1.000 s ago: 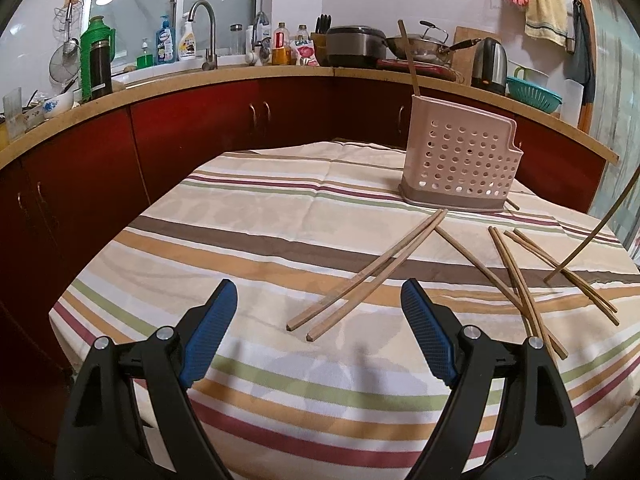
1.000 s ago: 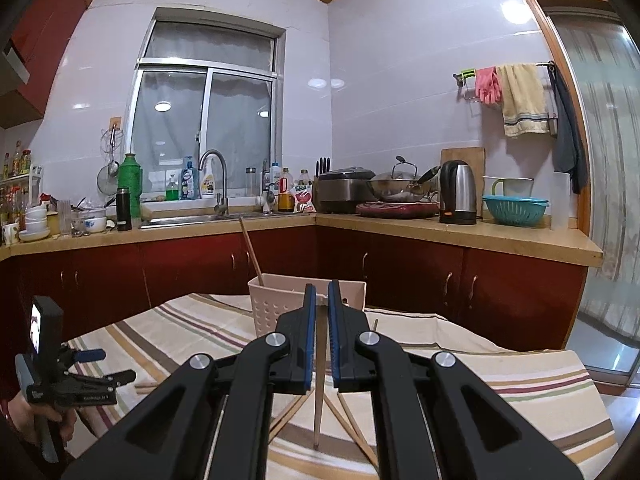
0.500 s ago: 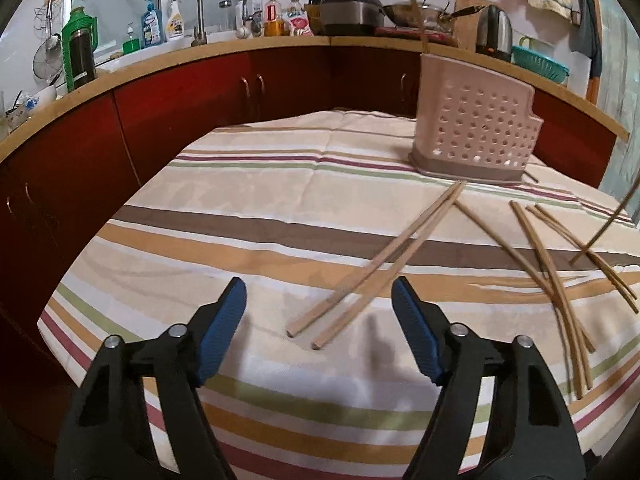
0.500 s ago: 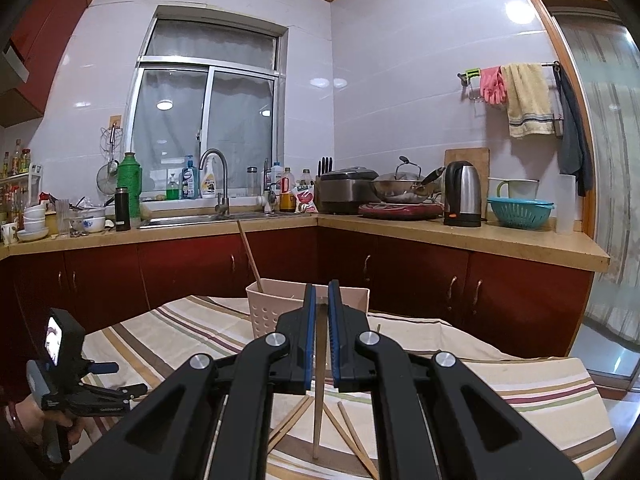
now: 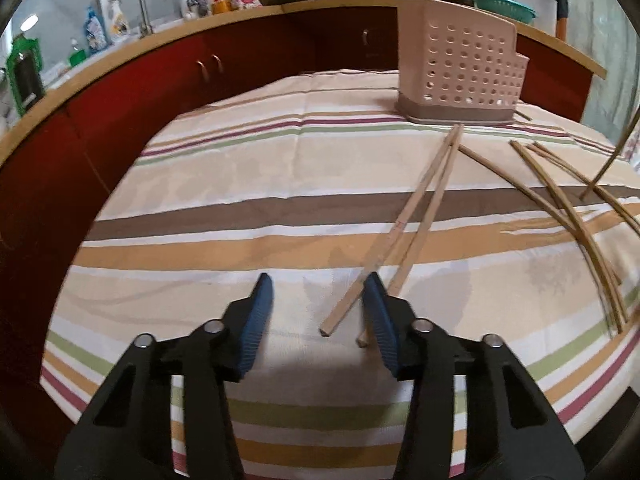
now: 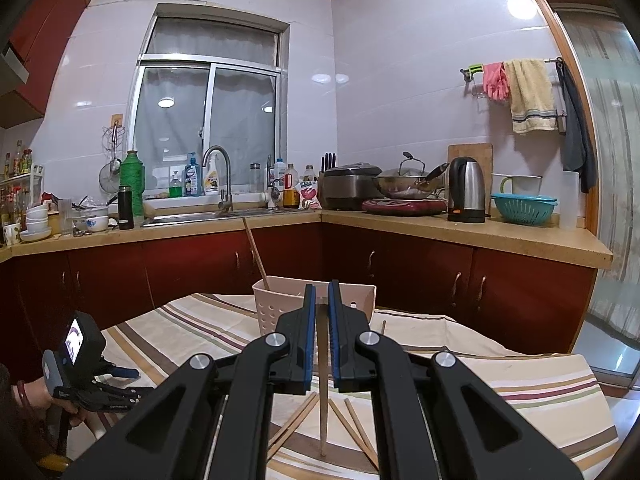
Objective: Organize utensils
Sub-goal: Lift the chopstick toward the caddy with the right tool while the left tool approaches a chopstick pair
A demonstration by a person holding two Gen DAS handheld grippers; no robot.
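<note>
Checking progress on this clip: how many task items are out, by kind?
chopsticks: 9 (7 on the cloth, 1 standing in the holder, 1 in the right gripper)
holder: 1
Total: 10

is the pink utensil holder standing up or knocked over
Upright. The pink utensil holder sits flat on its darker base on the striped tablecloth, open top facing up, and one chopstick leans out of it.

Steel kettle [image 6: 466, 189] beside teal colander [image 6: 523, 209]
</note>
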